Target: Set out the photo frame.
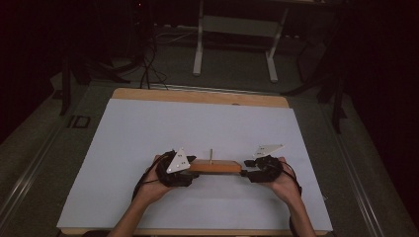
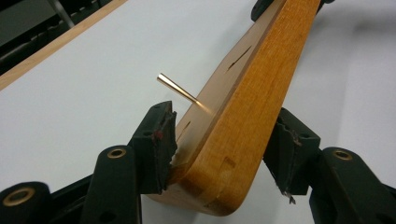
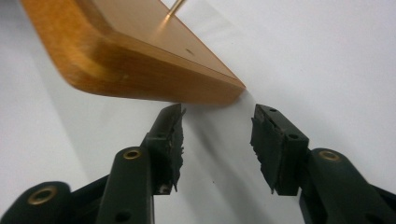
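The stiff, likely light wooden board [image 2: 243, 102] with its thin peg [image 2: 177, 88] lay between the left gripper's [image 2: 219, 149] wide jaws, its end best for gripping, just ahead of the open, empty right gripper [image 3: 217, 140].

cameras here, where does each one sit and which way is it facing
High view: fixed above the person's side, looking forward and down on the table; forearms, both hands, left gripper and right gripper show.
Left gripper view: rides the left gripper, looking along the wooden board between its jaws.
Right gripper view: rides the right gripper, facing the board's end just beyond its open jaws.
Shared: all three show the board and its thin peg.
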Available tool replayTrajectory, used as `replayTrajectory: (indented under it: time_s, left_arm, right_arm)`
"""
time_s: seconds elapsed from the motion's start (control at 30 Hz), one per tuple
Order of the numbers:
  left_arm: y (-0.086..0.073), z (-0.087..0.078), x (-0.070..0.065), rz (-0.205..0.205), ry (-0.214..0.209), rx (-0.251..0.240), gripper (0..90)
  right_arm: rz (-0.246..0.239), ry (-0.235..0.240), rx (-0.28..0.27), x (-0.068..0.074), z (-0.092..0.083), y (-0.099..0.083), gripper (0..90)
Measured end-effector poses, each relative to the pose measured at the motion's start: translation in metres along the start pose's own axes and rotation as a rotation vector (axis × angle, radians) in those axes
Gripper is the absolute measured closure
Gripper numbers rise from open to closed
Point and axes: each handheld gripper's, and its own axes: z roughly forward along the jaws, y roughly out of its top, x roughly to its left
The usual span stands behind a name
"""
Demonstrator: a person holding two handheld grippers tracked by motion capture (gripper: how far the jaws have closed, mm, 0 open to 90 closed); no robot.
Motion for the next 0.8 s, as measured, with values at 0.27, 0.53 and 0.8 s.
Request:
replayTrajectory:
  time_s: [0.27,0.53,0.8]
  left_arm:
    - [0.001,0.000,0.003,-0.006,0.000,-0.003,47.0]
    - [0.000,0.000,0.005,-0.017,-0.002,-0.008,47.1]
    - [-0.002,0.001,0.008,-0.043,-0.009,-0.018,46.9]
  right_arm:
    - [-0.069,0.013,-0.049,0.009,0.002,0.006,42.4]
    - [-0.134,0.021,-0.143,0.016,0.002,0.013,40.7]
    - [-0.149,0.044,-0.183,0.017,0.004,0.014,43.7]
